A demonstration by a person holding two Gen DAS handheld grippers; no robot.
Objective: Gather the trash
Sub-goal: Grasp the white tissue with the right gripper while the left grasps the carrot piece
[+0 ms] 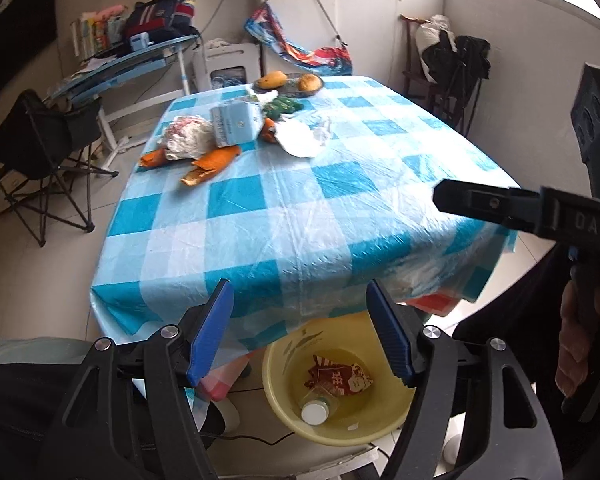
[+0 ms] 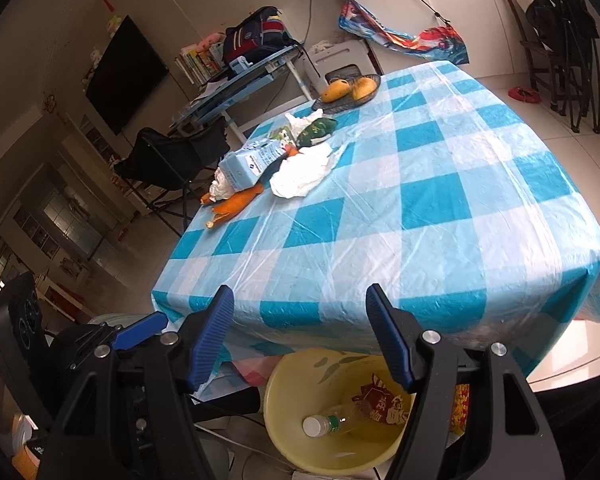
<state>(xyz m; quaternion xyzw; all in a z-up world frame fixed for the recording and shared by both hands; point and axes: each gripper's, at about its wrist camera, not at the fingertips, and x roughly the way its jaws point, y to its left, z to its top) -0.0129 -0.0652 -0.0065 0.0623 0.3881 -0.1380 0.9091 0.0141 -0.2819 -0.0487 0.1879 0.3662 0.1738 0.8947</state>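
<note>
A yellow bin [image 1: 340, 432] holding a plastic bottle [image 1: 315, 411] and red wrapper [image 1: 338, 376] sat just below both empty, open grippers, left gripper [image 1: 300, 332] and right gripper [image 2: 300, 332]. Orange peels [image 1: 210, 166], tissue [image 1: 190, 136] and a blue carton [image 1: 236, 122] lay well ahead; reach forward, grip one piece squarely.

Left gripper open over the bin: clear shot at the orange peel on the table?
Probably yes. The left gripper is open and empty, and only bare tablecloth lies between it and the orange peel; it's a stretch.
</note>
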